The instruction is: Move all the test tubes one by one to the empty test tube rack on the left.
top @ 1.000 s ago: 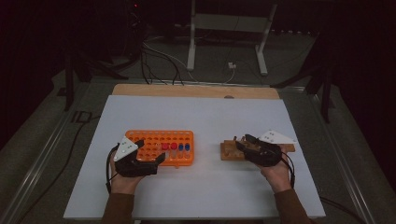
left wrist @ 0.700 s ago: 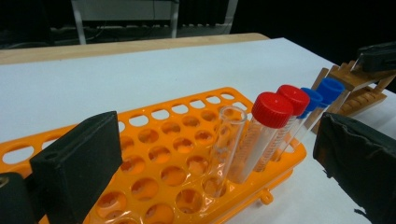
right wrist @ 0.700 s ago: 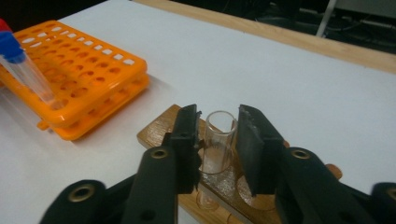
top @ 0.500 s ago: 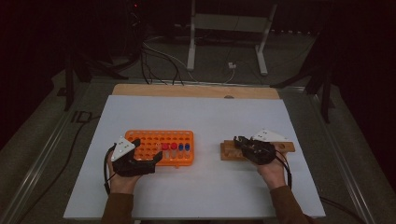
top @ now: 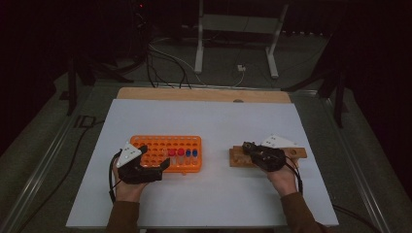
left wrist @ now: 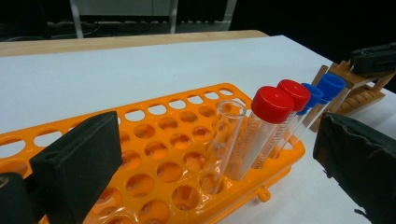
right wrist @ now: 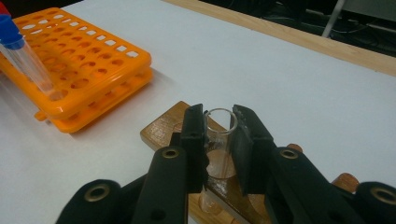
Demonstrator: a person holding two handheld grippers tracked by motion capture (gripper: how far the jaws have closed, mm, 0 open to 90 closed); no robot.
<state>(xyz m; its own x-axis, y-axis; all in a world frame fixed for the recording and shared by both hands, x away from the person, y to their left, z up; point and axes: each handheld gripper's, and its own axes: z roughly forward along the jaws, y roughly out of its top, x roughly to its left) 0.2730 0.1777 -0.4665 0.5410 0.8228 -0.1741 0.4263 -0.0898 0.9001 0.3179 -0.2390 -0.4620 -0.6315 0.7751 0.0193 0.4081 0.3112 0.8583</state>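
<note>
Hands come in from the near edge in the high view, the left gripper at the near left corner of the orange tube rack and the right gripper over the wooden rack, whose jaws have just been closing since the earlier frame. Left gripper view adds an uncapped glass tube in the orange rack beside two red-capped tubes and two blue-capped tubes, with the left jaws wide apart. Right gripper view alone shows an open glass test tube upright in the wooden rack, clamped between the right jaws.
</note>
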